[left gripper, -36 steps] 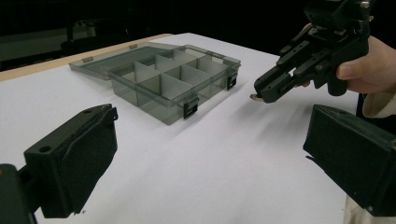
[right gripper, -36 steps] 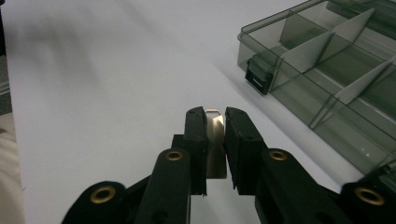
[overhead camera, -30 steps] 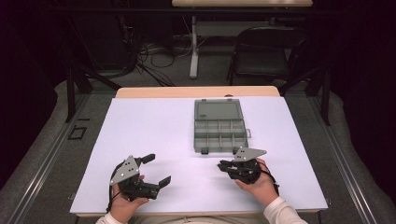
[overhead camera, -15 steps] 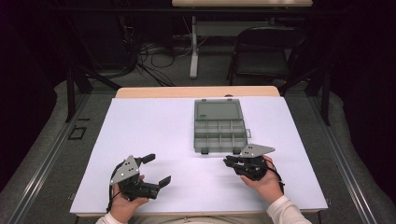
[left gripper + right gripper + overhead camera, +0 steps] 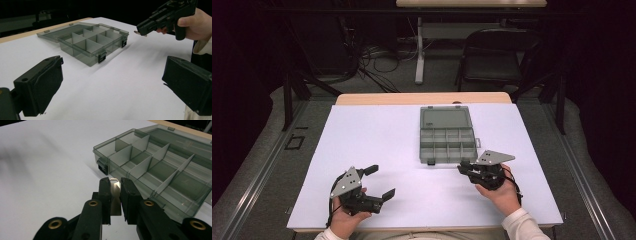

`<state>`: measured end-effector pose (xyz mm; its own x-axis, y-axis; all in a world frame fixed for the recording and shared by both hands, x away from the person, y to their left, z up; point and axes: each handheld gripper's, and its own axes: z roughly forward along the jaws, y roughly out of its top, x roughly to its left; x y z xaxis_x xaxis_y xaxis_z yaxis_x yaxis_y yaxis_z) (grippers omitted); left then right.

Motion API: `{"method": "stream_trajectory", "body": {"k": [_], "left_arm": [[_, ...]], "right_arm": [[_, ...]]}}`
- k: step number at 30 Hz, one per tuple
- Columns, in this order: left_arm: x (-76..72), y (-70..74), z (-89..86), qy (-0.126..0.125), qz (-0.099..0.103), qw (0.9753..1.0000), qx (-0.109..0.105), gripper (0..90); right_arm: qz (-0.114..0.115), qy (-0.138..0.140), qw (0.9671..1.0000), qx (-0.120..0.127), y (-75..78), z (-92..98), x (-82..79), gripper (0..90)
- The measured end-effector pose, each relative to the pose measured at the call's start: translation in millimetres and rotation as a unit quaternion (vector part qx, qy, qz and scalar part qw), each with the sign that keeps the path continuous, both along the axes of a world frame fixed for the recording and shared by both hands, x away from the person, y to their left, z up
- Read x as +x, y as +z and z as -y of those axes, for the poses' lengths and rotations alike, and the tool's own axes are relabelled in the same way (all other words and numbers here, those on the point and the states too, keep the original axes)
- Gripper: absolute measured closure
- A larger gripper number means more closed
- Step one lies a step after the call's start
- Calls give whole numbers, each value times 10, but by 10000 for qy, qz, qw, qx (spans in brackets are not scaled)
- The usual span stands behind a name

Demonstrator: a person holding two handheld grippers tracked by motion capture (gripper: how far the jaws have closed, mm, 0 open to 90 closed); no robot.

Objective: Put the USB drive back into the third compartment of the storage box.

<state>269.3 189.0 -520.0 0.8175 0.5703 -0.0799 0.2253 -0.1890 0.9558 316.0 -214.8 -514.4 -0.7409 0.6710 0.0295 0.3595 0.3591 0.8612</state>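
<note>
Pinching a thin metal plate (image 5: 115, 195) between its jaws, the right claw (image 5: 115, 185) hovers just beside the open compartment box (image 5: 160, 167). Left claw (image 5: 112, 82) gapes released above the table (image 5: 377, 140).

Bright even light on the white table (image 5: 377, 150), dark dim room behind, soft shadows under the organizer box (image 5: 92, 42), near jaws slightly soft in the gripper views, faint blur on the tabletop's far corner

The organizer box (image 5: 160, 167) is smooth, translucent grey plastic with glossy dividers. Just beside it, the right tongs (image 5: 115, 185), matt black plastic, pinch a thin shiny metal plate (image 5: 115, 195). The table (image 5: 377, 145) under it looks matt white.
</note>
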Motion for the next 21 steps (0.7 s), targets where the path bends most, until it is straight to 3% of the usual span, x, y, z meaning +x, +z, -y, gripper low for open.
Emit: {"method": "stream_trajectory", "body": {"k": [6,21], "left_arm": [[0,0,1,19,-5,10000,13,26],[-3,-3,-1,24,-6,10000,6,26]], "right_arm": [[74,-53,10000,-22,81,37,72,794],[-31,-33,9996,-268,192,-39,378,794]]}}
